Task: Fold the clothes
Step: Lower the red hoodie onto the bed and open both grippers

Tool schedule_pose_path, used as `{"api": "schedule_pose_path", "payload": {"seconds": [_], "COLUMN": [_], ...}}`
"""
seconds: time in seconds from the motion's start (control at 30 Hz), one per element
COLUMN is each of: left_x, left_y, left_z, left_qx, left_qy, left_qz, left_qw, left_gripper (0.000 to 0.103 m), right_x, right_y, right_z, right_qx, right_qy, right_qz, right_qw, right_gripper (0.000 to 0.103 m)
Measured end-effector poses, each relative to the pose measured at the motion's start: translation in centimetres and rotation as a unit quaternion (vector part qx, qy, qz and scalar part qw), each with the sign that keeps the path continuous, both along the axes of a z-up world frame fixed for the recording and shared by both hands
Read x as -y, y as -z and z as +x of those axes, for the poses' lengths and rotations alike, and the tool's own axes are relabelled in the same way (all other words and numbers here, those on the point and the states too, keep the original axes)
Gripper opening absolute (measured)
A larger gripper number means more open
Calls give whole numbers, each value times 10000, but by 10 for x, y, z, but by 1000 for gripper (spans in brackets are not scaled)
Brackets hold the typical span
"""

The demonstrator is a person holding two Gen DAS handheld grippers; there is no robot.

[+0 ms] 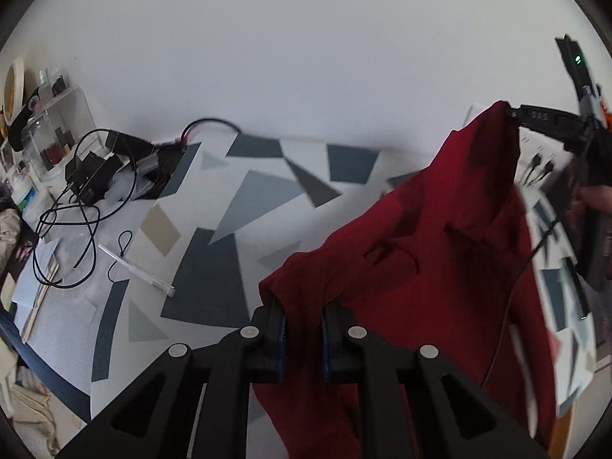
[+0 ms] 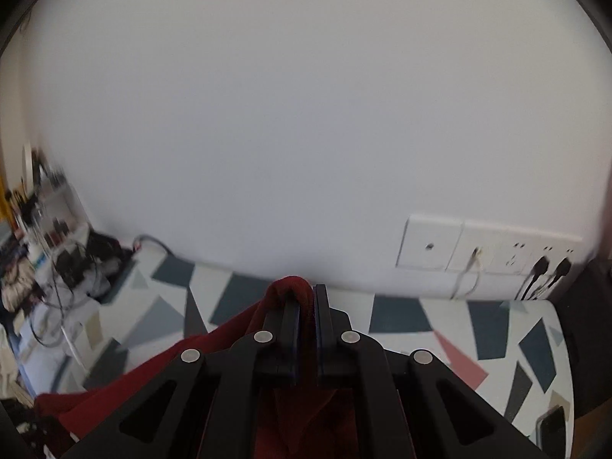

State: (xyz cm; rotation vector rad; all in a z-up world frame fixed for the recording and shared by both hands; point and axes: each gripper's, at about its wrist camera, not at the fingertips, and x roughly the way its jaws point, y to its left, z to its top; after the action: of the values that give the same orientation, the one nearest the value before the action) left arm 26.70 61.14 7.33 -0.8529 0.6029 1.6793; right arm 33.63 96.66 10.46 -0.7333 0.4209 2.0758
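Note:
A dark red garment (image 1: 440, 244) hangs in the air above the patterned table (image 1: 237, 206), stretched between my two grippers. My left gripper (image 1: 304, 313) is shut on one bunched corner of it at the bottom of the left wrist view. My right gripper (image 1: 508, 113) shows in that view at the upper right, pinching the garment's other corner. In the right wrist view my right gripper (image 2: 306, 298) is shut on a red fold of the garment (image 2: 285, 285), which drapes down to the lower left.
Black cables and a black box (image 1: 91, 176) lie at the table's left end, beside a white pen (image 1: 137, 269) and cluttered shelves (image 1: 46, 114). Wall sockets with plugs (image 2: 493, 252) sit above the table's right end. A white wall stands behind.

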Motion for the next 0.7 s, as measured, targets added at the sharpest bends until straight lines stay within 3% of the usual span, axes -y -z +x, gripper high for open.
{"api": "schedule_pose_path", "payload": {"seconds": [0.07, 0.23, 0.3, 0.43, 0.53, 0.57, 0.7], "left_x": [-2, -17, -22, -32, -37, -39, -46], "left_y": [4, 12, 14, 12, 8, 8, 10], "left_z": [4, 2, -1, 6, 8, 9, 11], "left_qx": [-129, -268, -288, -428, -262, -210, -120], "left_qy": [22, 211, 305, 626, 717, 738, 812], "left_qz": [-112, -258, -308, -285, -277, -286, -326], "left_qw": [9999, 9991, 9986, 9967, 9967, 9966, 9961], "left_gripper": [14, 15, 16, 17, 19, 19, 19], "right_x": [0, -6, -10, -11, -11, -10, -13], "right_y": [16, 9, 3, 2, 0, -1, -8], "right_z": [-19, -21, -20, -13, -3, 0, 21], "right_qx": [132, -108, -72, -169, -238, -222, -261], "right_qy": [-81, 102, 83, 54, 233, 309, 594], "right_qz": [-166, -724, -999, -1335, -1441, -1407, -1407], "right_qw": [9997, 9973, 9949, 9909, 9890, 9893, 9879], "right_gripper": [7, 19, 40, 50, 65, 75, 78]}}
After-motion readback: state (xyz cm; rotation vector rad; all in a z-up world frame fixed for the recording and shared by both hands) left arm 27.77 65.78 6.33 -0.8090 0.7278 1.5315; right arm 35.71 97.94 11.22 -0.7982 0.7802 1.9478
